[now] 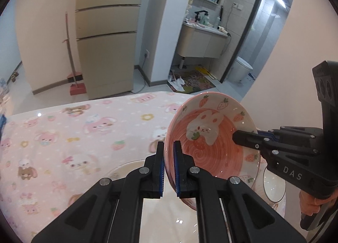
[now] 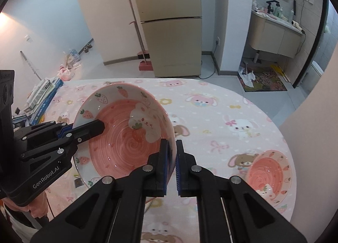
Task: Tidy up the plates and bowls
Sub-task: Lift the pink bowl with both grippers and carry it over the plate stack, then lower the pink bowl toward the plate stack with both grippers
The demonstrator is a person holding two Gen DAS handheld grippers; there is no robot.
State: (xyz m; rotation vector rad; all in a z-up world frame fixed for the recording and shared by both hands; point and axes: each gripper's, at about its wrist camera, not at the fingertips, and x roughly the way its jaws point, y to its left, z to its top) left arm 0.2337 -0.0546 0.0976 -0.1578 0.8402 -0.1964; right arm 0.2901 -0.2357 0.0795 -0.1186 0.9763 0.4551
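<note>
Both tongs clamped on big bowl [image 1: 213,135]: my left gripper [image 1: 169,166] pinches its left rim, right gripper [image 2: 171,166] its opposite rim. Bowl held between them, tilted, above table [image 2: 211,103]. Small bowl [image 2: 268,173] sits near table's right edge, nearer my right hand; I'd nest there.

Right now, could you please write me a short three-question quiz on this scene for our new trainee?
1. True or false: the large pink bowl rests flat on the table.
2. How many grippers clamp the large bowl's rim? A) none B) one C) two
3. What stands on the table to the right in the right wrist view?

Key:
1. False; it is lifted and tilted.
2. C; the left gripper and right gripper are shut on opposite sides of the rim.
3. A smaller pink bowl.
</note>
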